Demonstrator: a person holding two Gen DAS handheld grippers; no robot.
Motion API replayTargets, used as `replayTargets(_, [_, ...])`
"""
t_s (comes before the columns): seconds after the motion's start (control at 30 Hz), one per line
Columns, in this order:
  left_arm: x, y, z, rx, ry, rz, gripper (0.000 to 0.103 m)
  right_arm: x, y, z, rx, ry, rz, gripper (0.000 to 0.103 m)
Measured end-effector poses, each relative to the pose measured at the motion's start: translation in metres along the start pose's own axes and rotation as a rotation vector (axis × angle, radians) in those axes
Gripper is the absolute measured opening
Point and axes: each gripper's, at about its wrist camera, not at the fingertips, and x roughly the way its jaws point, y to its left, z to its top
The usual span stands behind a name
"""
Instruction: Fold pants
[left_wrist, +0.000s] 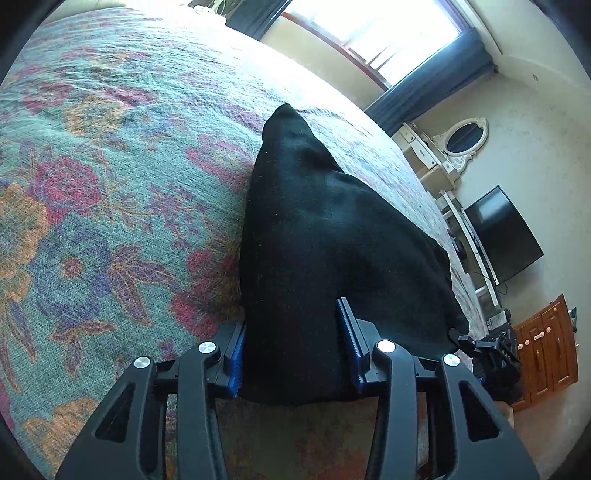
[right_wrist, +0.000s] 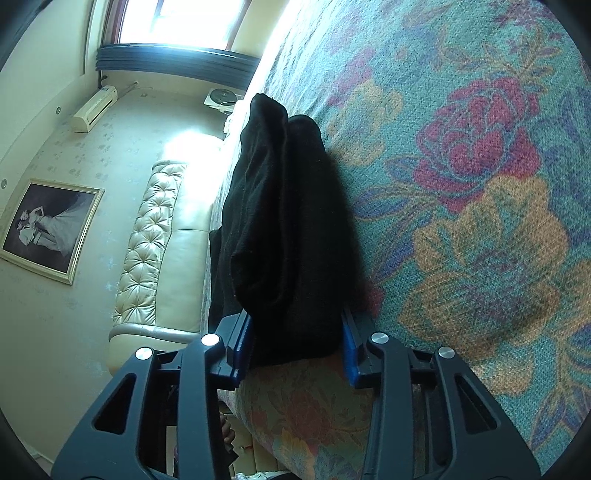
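Bedroom, bed covered by a teal floral bedspread (left_wrist: 110, 166) with red, orange and blue flowers. Black pants (left_wrist: 314, 240) lie on it near the bed edge, bunched into a long mound running away from both cameras.

Left gripper (left_wrist: 295, 347): fingers wide apart, one on each side of the near end of the pants. Blue pads sit against the cloth on both sides, but I cannot tell whether they press it or only flank it. Fabric fills the whole gap between them. The near hem of the cloth hangs just over the bedspread's edge.

Right gripper (right_wrist: 297, 339): same picture, fingers spread, pants (right_wrist: 288, 221) filling the gap, pads touching the cloth at both sides. Grip force not readable. From this view the pants show two stacked folds or legs side by side, tapering to the far end.

Background, left view: window (left_wrist: 388, 33) with dark curtains, white oval mirror (left_wrist: 463, 138) on a dresser, black TV (left_wrist: 502, 236), wooden cabinet (left_wrist: 546, 347). The tip of the other gripper shows at the right of the pants mound.

Background, right view: tufted cream headboard (right_wrist: 151, 240), framed black-and-white photo (right_wrist: 48, 229) on the wall, wall air conditioner (right_wrist: 94, 109), bright window.
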Motion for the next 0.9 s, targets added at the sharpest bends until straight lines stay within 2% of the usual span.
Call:
replayTargets(0.3, [-0.008, -0.002, 0.0, -0.007, 0.004, -0.005, 0.041, -0.009, 0.002, 0.001, -0.015, 0.007, 0.016, 0.035])
replayTargets(0.6, [-0.014, 0.001, -0.009, -0.005, 0.004, -0.017, 0.041, -0.016, -0.01, -0.003, -0.01, 0.009, 0.035, 0.035])
replayTargets(0.9, [-0.014, 0.004, -0.005, -0.001, 0.006, -0.027, 0.041, -0.022, -0.019, -0.001, -0.013, 0.019, 0.046, 0.035])
